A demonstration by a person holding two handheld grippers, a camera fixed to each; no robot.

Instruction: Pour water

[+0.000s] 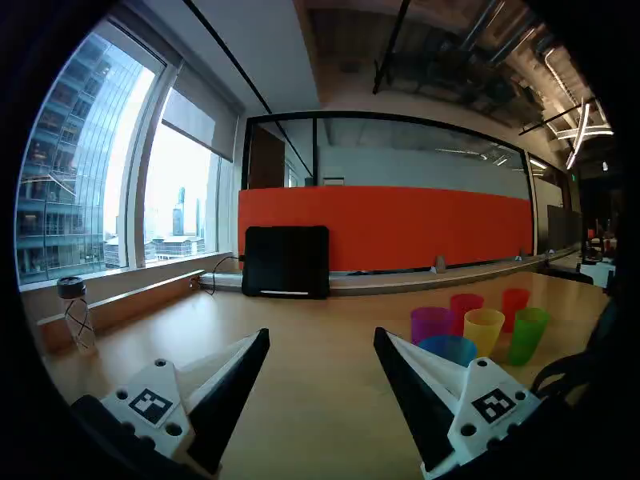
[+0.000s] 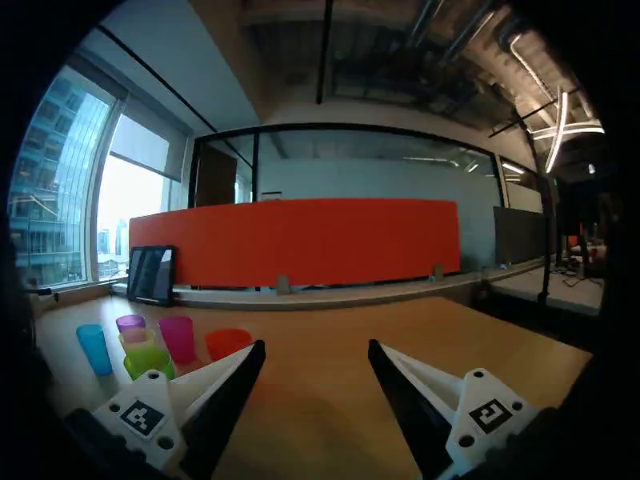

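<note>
Room: open office, big windows (image 1: 72, 176) off to the left of the left gripper, orange divider (image 1: 384, 228) straight ahead of it across a wooden desk (image 1: 320, 416).
Left gripper (image 1: 321, 331): fingers spread wide with nothing between them, low over the desk.
Right gripper (image 2: 316, 344): same deal, wide apart and empty.
Cups (image 1: 483, 328): six coloured plastic ones bunched together, ahead and right of the left gripper, ahead and left of the right one. Can't say which are actually touching.
Bottle (image 1: 74, 312): clear with a dark cap, standing on the window ledge far to the left gripper's left, well apart from the cups.
Handling guess: the cups look light, thin and a bit slick, so they'd probably slide or tip if bumped. I'd pinch one gently mid-body. The bottle looks stiffer, and heavier if it's full, so grab it around the middle, below the cap.
Hard to tell: whether the bottle or any cup holds water. The blue cup (image 1: 456, 348) sits partly behind the left gripper's right finger, and the green cup (image 2: 148, 362) is partly cut off by the right gripper's left finger.
</note>
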